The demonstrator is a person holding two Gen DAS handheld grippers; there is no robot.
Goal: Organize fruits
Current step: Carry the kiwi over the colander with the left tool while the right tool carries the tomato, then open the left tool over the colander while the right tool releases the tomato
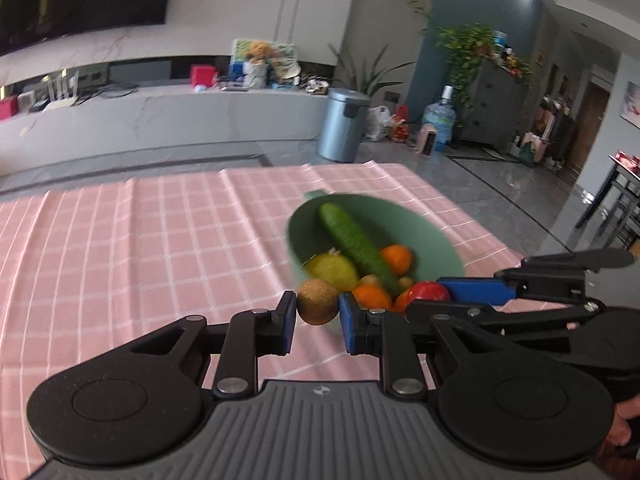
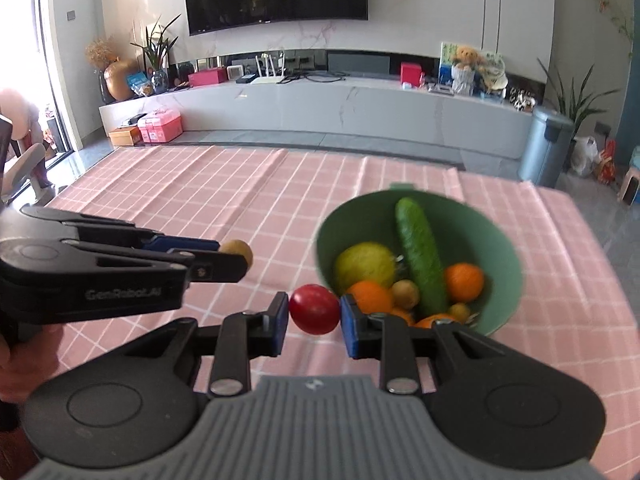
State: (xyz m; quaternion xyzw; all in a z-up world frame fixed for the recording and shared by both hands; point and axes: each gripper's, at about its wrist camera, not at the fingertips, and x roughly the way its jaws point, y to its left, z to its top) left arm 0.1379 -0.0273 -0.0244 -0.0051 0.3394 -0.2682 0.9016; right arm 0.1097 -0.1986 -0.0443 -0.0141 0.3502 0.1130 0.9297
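The left tongs (image 1: 318, 307) are clamped on a small brown, rough-skinned round fruit (image 1: 317, 301), blue pads (image 1: 349, 322) pressing it from either side, and the fruit hangs clear above the pink checked cloth of the tabletop (image 1: 140, 248). Right beside them, the right tongs (image 2: 314, 309) are clenched on a glossy red round fruit (image 2: 315, 309), likewise pinched between both pads and held off the cloth. In the right wrist view the left tongs reach in from the left edge with the brown fruit at their tip, so the two tools sit close together, side by side, both just short of the green bowl (image 2: 504, 248). That bowl stands on the tabletop towards its far right corner, its near rim just beyond the red fruit and partly hidden behind the right-hand pad. Inside it a long green cucumber (image 2: 420, 256) lies slanted from the far wall down to the middle; a yellow-green round fruit (image 2: 365, 265) sits to its left, one orange fruit (image 2: 464, 282) to its right, another orange (image 2: 370, 297) at the near side, and a small tan fruit (image 2: 405, 294) is tucked between them. The rest of the cloth, creased in long folds, stretches off to the left. A person's hand (image 1: 622, 428) shows at the edge, gripping the right tool's handle.
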